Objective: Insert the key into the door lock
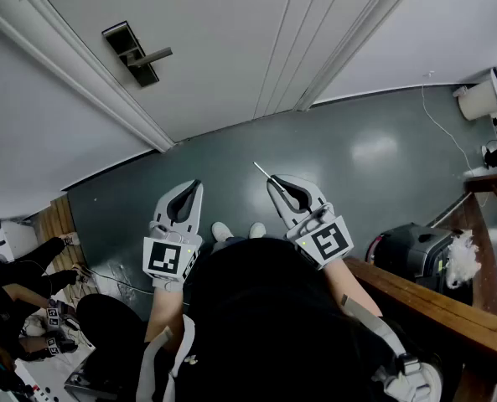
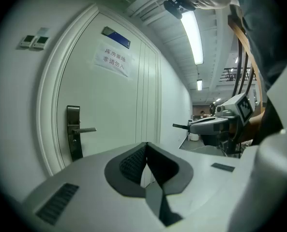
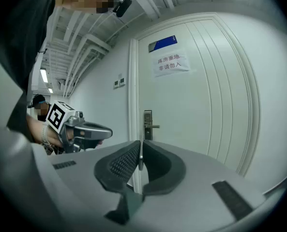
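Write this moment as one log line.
right gripper: shut on key | left gripper: shut, empty | lock: key not yet in, both grippers apart from door

Key (image 3: 140, 157) mostly hidden in right claw (image 3: 141, 143), door lock (image 3: 147, 125) keyhole too small

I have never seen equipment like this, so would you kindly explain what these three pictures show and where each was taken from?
No robot here: a person holds a grey two-jaw gripper in each hand. The head view looks steeply down on the left gripper, the right gripper, the dark green floor and the white door. The other two views come from cameras riding on each gripper, looking along its jaws. The right gripper is shut on a thin silver key; the left is shut on nothing. The door's dark lock plate with lever handle is ahead, not yet reached.
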The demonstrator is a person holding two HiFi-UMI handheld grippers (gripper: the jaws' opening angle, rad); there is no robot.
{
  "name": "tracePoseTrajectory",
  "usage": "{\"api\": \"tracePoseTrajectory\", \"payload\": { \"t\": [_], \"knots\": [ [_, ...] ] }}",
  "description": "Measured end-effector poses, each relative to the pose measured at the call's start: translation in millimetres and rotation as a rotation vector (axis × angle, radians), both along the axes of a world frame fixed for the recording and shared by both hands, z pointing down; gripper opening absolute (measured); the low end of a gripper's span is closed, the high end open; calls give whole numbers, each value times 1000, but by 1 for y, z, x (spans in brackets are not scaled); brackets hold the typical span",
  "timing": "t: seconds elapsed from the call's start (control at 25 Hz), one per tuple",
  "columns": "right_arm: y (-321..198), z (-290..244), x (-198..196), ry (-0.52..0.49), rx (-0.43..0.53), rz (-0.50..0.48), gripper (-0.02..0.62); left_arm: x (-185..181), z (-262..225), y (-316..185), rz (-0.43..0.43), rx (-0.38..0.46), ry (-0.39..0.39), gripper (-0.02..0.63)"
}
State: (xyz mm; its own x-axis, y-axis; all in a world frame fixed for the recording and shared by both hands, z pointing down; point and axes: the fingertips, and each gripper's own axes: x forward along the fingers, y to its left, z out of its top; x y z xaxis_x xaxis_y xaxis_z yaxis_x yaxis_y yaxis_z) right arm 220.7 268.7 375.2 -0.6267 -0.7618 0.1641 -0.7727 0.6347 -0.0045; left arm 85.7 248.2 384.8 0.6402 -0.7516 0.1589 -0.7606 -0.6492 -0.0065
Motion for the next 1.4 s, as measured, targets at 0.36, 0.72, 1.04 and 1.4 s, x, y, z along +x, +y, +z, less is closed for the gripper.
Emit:
{"api": "tracePoseTrajectory", "payload": {
  "t": [0.36, 0.72, 1.04, 1.4],
  "knots": [
    [-5, 2, -34, 42, 10, -22, 34, -31, 6, 2, -2, -16, 1, 8],
    [-31, 3, -71, 76, 3, 1, 34, -76, 12, -8, -9, -25, 23, 8],
    [-63, 6, -80, 98, 6, 3, 34, -89, 22, -33, -34, -37, 20, 8],
    [-159, 22, -72, 117, -27, -37, 34, -85, 29, -122, -94, -76, -5, 8]
  ]
}}
